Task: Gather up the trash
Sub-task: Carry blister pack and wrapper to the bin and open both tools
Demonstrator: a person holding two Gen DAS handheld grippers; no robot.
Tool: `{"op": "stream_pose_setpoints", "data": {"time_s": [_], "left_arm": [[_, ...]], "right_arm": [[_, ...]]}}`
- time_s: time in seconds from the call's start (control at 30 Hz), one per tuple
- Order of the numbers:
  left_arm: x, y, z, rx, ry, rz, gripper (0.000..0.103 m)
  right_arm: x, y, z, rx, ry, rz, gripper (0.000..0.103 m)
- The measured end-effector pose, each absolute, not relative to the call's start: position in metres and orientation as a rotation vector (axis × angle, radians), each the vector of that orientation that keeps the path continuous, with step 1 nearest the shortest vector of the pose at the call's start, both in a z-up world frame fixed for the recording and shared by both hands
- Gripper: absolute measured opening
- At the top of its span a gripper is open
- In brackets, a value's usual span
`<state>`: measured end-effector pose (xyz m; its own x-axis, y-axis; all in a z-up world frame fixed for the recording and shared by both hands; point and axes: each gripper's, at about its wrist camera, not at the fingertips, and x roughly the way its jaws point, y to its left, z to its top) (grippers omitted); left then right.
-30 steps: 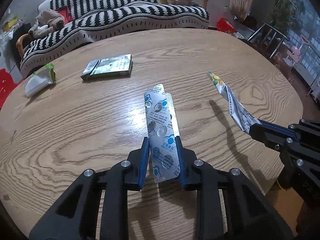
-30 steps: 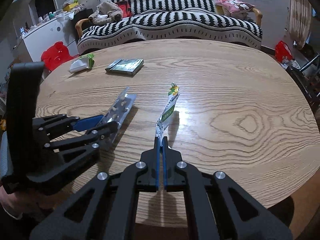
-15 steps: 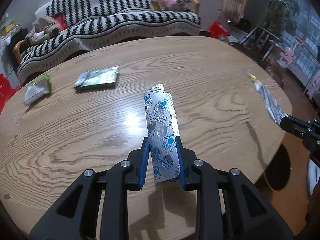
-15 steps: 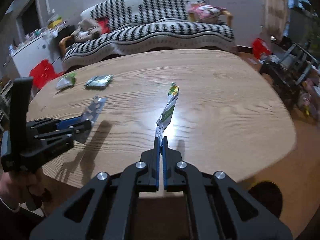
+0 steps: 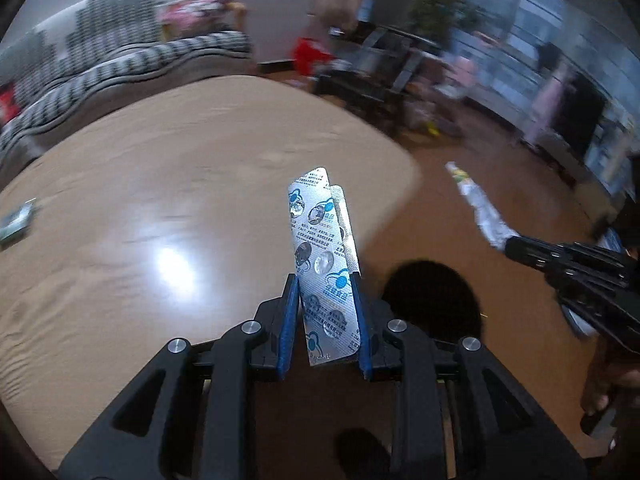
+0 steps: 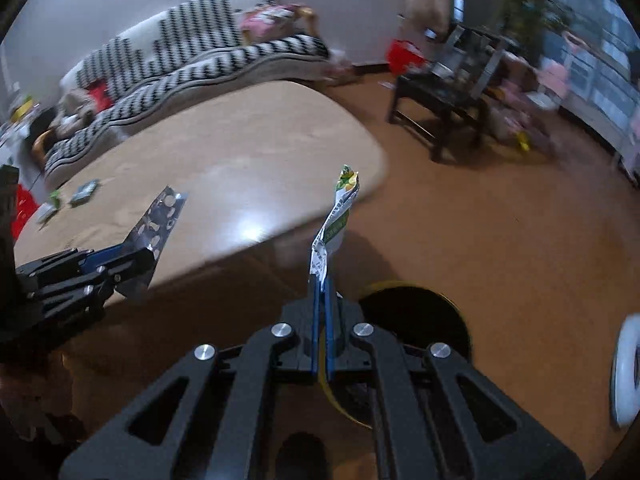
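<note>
A silver pill blister pack [image 5: 324, 256] stands up between the blue pads of my left gripper [image 5: 325, 280], which is shut on it at the table's right edge. My right gripper [image 6: 321, 280] is shut on a crumpled white and green wrapper [image 6: 338, 216]. It hangs over the brown floor, just above a dark round bin with a yellow rim [image 6: 416, 316]. In the left wrist view the same bin [image 5: 432, 300] lies on the floor right of my fingers, and the right gripper [image 5: 508, 246] with the wrapper [image 5: 480, 208] is further right. The right wrist view shows the left gripper [image 6: 150, 254] and blister pack [image 6: 158, 220] at left.
The oval wooden table [image 6: 224, 168] still bears a green packet [image 5: 16, 222] and small packets [image 6: 82, 192] at its far left. A striped sofa [image 6: 180, 60] stands behind it. A dark low table [image 6: 444, 100] and clutter fill the right side of the room.
Both grippers have swung fast to the right, off the middle of the table toward its right edge and the floor, each still holding its piece. The bin has come into view.
</note>
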<state>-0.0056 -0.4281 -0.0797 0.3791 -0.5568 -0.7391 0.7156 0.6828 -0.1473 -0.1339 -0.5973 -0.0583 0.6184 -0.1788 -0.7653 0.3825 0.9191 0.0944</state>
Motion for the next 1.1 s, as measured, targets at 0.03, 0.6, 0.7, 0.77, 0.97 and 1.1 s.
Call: {"op": "stream_pose_setpoints", "data": {"time_s": [0.03, 0.6, 0.7, 0.77, 0.97, 1.1], "left_arm": [[-0.012, -0.439, -0.084, 0.223, 0.858, -0.840, 0.025], [-0.061, -0.542, -0.155, 0.343, 0.993, -0.983, 0.025], [-0.060, -0.548, -0.158, 0.342, 1.001, -0.985, 0.025], [-0.061, -0.550, -0.158, 0.342, 1.001, -0.988, 0.025], [-0.057, -0.553, -0.160, 0.338, 1.006, -1.004, 0.025], [-0.058, -0.555, -0.164, 0.326, 1.008, -1.009, 0.029]], "right_arm": [[-0.143, -0.608, -0.064, 0.272, 0.857, -0.348, 0.004], [-0.207, -0.681, -0.111, 0.422, 0.961, -0.436, 0.004], [-0.205, -0.680, -0.111, 0.425, 0.961, -0.435, 0.004], [-0.205, -0.678, -0.111, 0.419, 0.962, -0.434, 0.004], [-0.204, -0.682, -0.111, 0.428, 0.959, -0.438, 0.004], [-0.203, -0.683, -0.114, 0.431, 0.963, -0.451, 0.004]]}}
